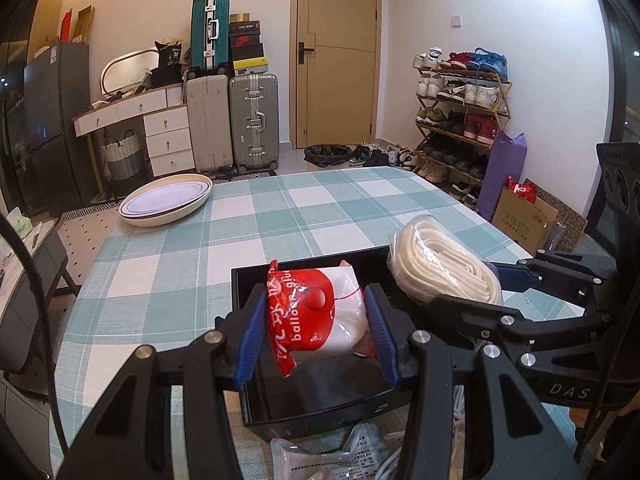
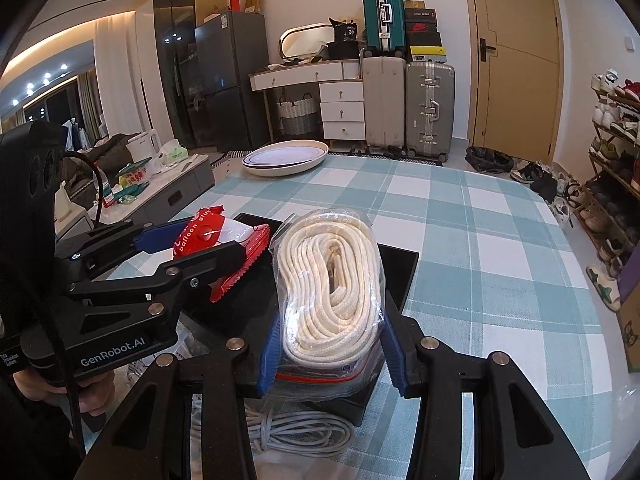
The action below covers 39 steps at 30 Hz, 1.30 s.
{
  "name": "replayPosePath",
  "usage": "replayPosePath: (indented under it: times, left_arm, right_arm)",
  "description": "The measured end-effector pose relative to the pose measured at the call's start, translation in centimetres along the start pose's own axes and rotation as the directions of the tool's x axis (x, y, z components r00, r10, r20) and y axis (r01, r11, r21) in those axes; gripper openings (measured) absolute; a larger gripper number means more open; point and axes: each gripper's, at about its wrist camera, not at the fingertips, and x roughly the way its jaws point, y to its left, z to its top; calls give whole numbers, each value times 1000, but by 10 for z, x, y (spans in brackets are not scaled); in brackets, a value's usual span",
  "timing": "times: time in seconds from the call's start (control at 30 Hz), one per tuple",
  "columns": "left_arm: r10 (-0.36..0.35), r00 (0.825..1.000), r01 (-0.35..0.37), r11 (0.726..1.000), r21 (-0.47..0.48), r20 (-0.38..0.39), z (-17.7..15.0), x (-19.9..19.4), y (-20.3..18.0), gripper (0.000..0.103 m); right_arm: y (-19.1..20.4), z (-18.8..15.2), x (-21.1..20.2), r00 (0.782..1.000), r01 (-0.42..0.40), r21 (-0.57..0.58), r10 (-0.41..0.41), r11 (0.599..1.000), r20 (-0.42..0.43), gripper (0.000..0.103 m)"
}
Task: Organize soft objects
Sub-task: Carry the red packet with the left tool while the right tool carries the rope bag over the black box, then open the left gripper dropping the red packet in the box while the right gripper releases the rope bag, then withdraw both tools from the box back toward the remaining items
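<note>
left wrist view is looking along the left gripper (image 1: 316,316), whose blue pads are pressing on both sides of a red-and-white balloon glue packet (image 1: 316,312), holding it above the open black box (image 1: 256,280) sitting on the checked tablecloth (image 1: 192,240). the packet is being carried upright and slightly tilted, its crimped red edge sticking up, probably so it is going into the box edge-first rather than lying flat across the rim.

beside it, the right gripper (image 2: 332,344) is clamping a clear bag of coiled white rope (image 2: 332,280) near the bag's lower end, so most of the coil is standing up in front of the jaws. gripping low seems to be keeping the soft bag from folding over the fingers and is leaving the bulk free to settle into the box. both loads are hovering over the box side by side, the rope bag to the right of the packet, close but not clearly touching.

nearer the person, a flat plastic-wrapped packet (image 1: 320,456) and a loose grey cable (image 2: 288,432) are lying on the cloth by the box's near edge, seemingly waiting their turn. a white oval tray (image 1: 166,202) is sitting at the far corner of the table, well apart from the work.

judging from this, the step in hand is lowering both soft items into the box; nothing is visibly resting inside it yet.
</note>
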Motion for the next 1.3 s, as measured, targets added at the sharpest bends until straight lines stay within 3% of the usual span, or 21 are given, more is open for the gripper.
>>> replayPosePath:
  times: [0.37,0.53,0.6,0.77,0.8,1.0,1.3]
  left_arm:
    - [1,999,-2,1000,-16,-36,-2,14,1,52]
    - [-11,999,9,999,-34,-51,-2,12,4,59]
    - [-2,999,1,1000,-29,-47,-1,7,3,75]
    - [26,1000,-26,1000,-5,1,-2,-15,-2,103]
    - [31,999,-31,1000,-3,10,-2,-20,-3,103]
    - [38,999,-38,999,0,26,-14,-47,-1,103]
    - [74,997,-74,997,1,12,-39,-71,1,103]
  right_arm:
    - [-2,0,17,1000,1,-16,-1,1000,-21,44]
    - [-4,-2,14,1000,8,-27,-8,1000,1,58]
    - [-6,-3,8,1000,18,-24,-18,1000,8,71]
    - [-14,-12,-19,999,22,11,-23,1000,39,97]
    - [-16,-13,-23,999,20,22,-21,1000,41,102]
    - [-20,-29,-55,998,19,63,-23,998,64,102]
    - [-12,-62,-79,999,12,57,-14,998,33,102]
